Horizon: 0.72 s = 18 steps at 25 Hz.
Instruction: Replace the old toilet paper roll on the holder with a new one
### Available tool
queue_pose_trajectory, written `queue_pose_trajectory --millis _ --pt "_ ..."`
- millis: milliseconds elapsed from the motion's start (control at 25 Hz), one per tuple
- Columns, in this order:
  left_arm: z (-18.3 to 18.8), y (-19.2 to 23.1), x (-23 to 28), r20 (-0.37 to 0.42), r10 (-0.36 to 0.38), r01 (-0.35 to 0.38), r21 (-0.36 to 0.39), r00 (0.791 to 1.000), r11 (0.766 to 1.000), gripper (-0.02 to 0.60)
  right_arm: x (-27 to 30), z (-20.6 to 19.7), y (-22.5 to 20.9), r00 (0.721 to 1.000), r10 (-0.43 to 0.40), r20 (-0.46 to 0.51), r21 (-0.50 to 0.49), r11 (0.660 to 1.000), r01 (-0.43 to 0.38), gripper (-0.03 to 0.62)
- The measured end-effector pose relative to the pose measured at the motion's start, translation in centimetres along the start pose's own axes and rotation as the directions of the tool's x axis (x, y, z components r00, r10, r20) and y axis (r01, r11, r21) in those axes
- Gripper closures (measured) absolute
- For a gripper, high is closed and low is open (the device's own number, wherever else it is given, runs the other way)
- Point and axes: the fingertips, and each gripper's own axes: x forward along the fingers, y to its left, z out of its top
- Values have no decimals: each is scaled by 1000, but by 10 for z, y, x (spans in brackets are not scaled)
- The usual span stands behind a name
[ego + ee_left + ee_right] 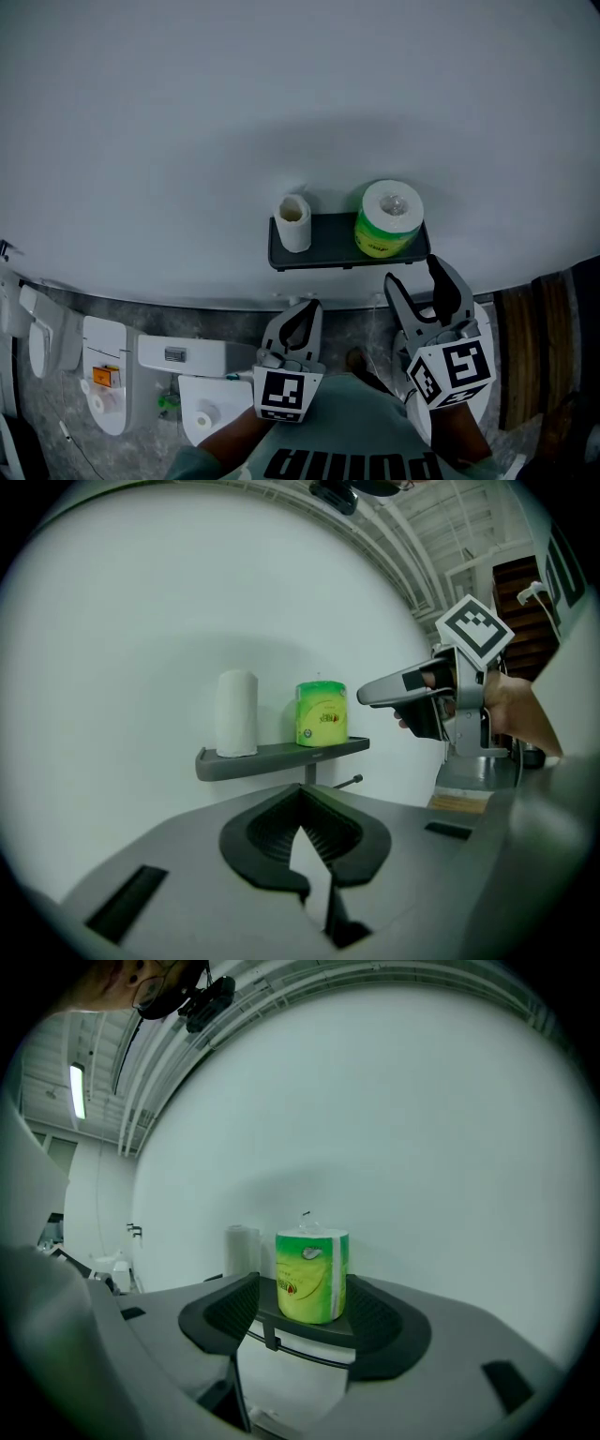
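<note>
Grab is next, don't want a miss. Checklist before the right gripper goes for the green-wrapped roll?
1. Right gripper jaws apart, empty: ok.
2. Green-wrapped paper roll upright on the dark grey wall shelf: ok.
3. Roll centred between the jaws in the right gripper view: ok.
4. Pads on the roll: not ok, short of it.
5. Small white nearly spent roll apart from it: ok.
6. Left gripper shut, empty, below the shelf: ok.
</note>
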Motion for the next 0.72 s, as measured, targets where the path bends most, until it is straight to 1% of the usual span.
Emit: queue_pose_trajectory --millis 200,400,560,720 --pt "8 11 3 27 38 -37 -17 999 999 577 7 -2 -4 1000 7 -3 6 1000 -7 316" --pt "13 13 5 51 52 -51 -21 997 998 577 18 -4 -8 1000 24 -14 5 1000 -24 291" --pt "12 12 7 20 47 -46 -19 999 999 577 30 -1 -10 999 41 -14 -4 999 -41 258" --pt "12 14 9 15 54 -54 -17 998 998 577 42 1 -12 998 56 -16 -10 998 -57 226"
